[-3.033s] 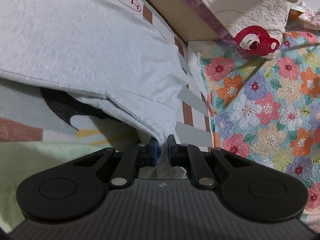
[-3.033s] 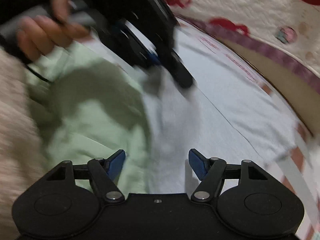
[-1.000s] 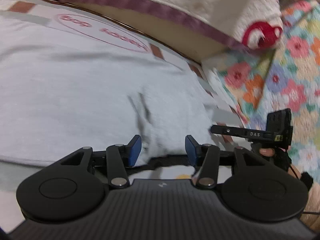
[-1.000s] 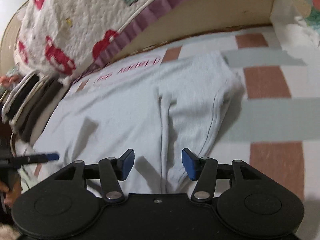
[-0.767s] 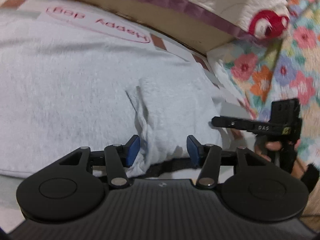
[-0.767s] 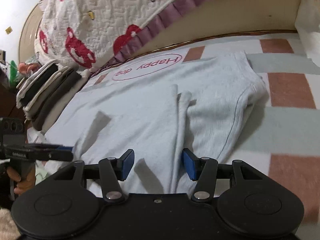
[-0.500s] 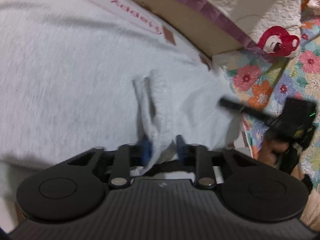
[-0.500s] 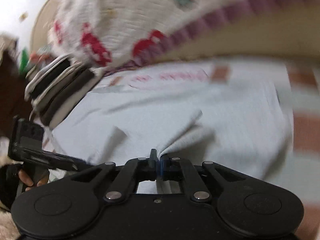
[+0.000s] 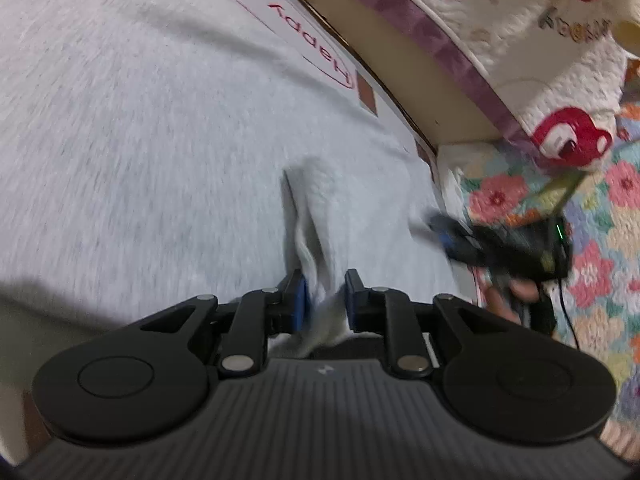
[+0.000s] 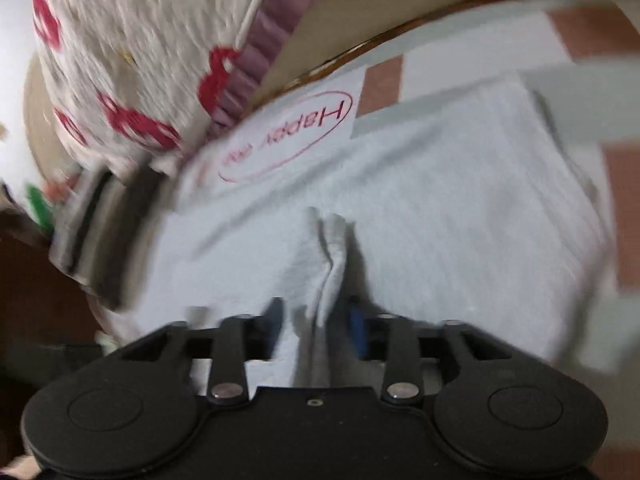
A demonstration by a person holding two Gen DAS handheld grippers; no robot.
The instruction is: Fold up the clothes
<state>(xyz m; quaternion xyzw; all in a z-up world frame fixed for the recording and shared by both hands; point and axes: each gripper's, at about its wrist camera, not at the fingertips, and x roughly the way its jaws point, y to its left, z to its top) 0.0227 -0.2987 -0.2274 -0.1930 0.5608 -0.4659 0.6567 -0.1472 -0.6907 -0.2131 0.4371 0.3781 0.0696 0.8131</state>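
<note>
A light grey garment [image 9: 140,152] lies spread flat on a checked mat [image 10: 580,28]. In the left wrist view a raised fold [image 9: 316,216] of it runs straight into my left gripper [image 9: 325,300], whose blue pads press on it from both sides. In the right wrist view a similar pinched ridge [image 10: 330,248] stands between the fingers of my right gripper [image 10: 316,322], which are apart and blurred. The right gripper [image 9: 448,236] and the hand [image 9: 516,292] holding it also show at the garment's right edge.
A white quilted cover with red figures and purple trim [image 9: 420,28] hangs over a wooden bed frame [image 10: 360,4] behind the mat. A floral quilt [image 9: 600,264] lies to the right. A stack of folded clothes [image 10: 92,220] sits at the left.
My left gripper has closed from open onto the garment's fold. My right gripper, shut on its fold half a second ago, now has its fingers apart.
</note>
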